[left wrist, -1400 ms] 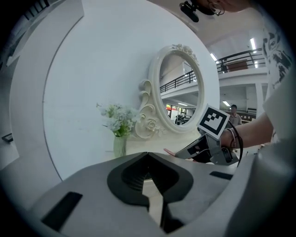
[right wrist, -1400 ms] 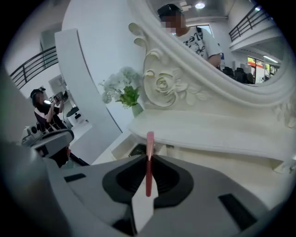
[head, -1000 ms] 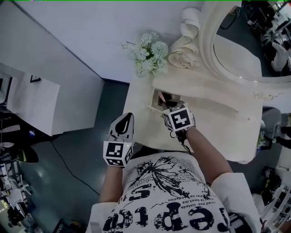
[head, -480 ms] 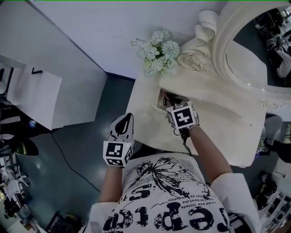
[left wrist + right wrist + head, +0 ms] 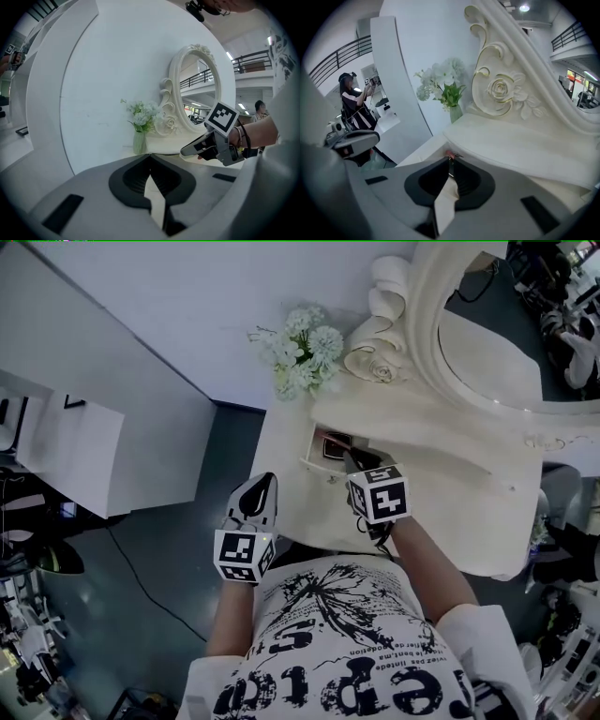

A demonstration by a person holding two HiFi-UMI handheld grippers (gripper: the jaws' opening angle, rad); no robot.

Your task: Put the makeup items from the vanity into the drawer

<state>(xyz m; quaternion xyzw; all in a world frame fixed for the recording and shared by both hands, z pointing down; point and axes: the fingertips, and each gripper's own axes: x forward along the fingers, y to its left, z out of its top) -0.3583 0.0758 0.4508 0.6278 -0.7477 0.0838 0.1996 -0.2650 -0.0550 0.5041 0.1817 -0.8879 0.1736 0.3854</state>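
Open drawer [image 5: 317, 465], frame centre, holds dark makeup items [image 5: 335, 443]. Risk: the right hand-held gripper [image 5: 352, 463], clenched with nothing clearly pinched, hangs over the drawer front and could snag it or jolt the contents. Left hand-held gripper [image 5: 261, 486], clenched and empty, lower left beside the counter [image 5: 450, 493].

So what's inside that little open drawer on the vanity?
The drawer holds a few dark items, too small to identify. The right gripper, shut, hangs over the drawer's right part and covers whatever lies beneath it.
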